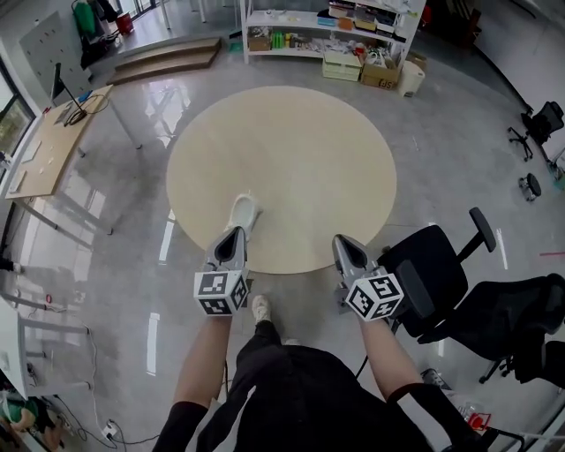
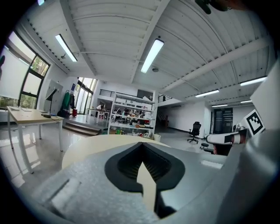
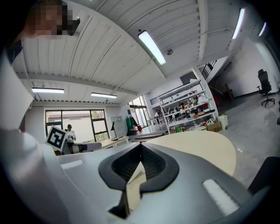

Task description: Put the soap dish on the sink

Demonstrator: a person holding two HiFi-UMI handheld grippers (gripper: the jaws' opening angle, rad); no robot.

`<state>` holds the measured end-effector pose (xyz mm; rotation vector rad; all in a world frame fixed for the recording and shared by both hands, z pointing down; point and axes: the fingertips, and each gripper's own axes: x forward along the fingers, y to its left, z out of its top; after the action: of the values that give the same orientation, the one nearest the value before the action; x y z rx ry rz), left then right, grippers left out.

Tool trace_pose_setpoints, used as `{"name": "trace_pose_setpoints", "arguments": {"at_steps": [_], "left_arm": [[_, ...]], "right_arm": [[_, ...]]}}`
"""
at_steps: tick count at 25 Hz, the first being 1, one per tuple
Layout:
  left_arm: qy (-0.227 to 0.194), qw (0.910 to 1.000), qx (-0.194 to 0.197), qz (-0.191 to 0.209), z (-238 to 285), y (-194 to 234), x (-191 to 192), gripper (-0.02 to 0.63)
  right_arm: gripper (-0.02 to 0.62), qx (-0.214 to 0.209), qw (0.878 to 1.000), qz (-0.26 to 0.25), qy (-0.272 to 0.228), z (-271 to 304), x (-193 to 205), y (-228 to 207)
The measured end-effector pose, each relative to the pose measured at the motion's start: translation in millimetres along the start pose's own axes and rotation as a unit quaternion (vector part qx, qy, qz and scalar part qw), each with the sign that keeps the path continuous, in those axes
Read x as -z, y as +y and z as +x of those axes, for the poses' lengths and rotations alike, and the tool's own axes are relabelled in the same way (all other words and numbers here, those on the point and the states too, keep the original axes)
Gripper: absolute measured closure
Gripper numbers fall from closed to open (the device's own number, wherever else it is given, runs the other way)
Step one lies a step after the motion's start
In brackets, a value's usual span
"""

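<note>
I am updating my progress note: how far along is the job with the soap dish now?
Done: nothing sure. The soap dish lies on the round table, near its front edge, and no view shows a sink. In hand: nothing; the left gripper and the right gripper are both shut and empty. Left: probably grasping the dish and carrying it to a sink.

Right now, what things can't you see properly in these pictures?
1. Soap dish: in the head view its near end is hidden behind the left tool, so I cannot tell if they touch.
2. Soap dish again: missing from both gripper views, because the tools' own bodies fill the lower halves.
3. Sink: in no view.
4. Shelf items: in the head view, too small to name.
</note>
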<state>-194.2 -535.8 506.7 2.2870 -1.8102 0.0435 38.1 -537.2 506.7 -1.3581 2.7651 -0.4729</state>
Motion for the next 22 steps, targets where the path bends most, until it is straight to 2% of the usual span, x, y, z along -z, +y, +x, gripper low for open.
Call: {"name": "trace_pose_setpoints", "arguments": {"at_steps": [5, 11, 17, 22], "left_arm": [[-0.023, 0.9996, 0.001, 0.017, -45.6, -13.8, -10.2, 0.606], [-0.049, 0.9987, -0.004, 0.013, -87.6, -8.5, -12.4, 0.606], [-0.061, 0.998, 0.015, -0.011, -119.9, 9.4, -4.5, 0.606], [-0.073, 0.9972, 0.014, -0.004, -137.0, 40.3, -10.0, 0.606]], "right_arm": [[0.591, -0.012, 1.0, -0.004, -0.006, -34.5, -0.8, 10.4], [0.591, -0.013, 1.0, -0.009, -0.005, -54.4, 8.1, 27.1], [0.591, 0.014, 1.0, -0.003, 0.003, -59.6, 27.1, 47.6], [0.591, 0.043, 0.999, 0.01, -0.006, -63.1, 35.1, 51.9]]}}
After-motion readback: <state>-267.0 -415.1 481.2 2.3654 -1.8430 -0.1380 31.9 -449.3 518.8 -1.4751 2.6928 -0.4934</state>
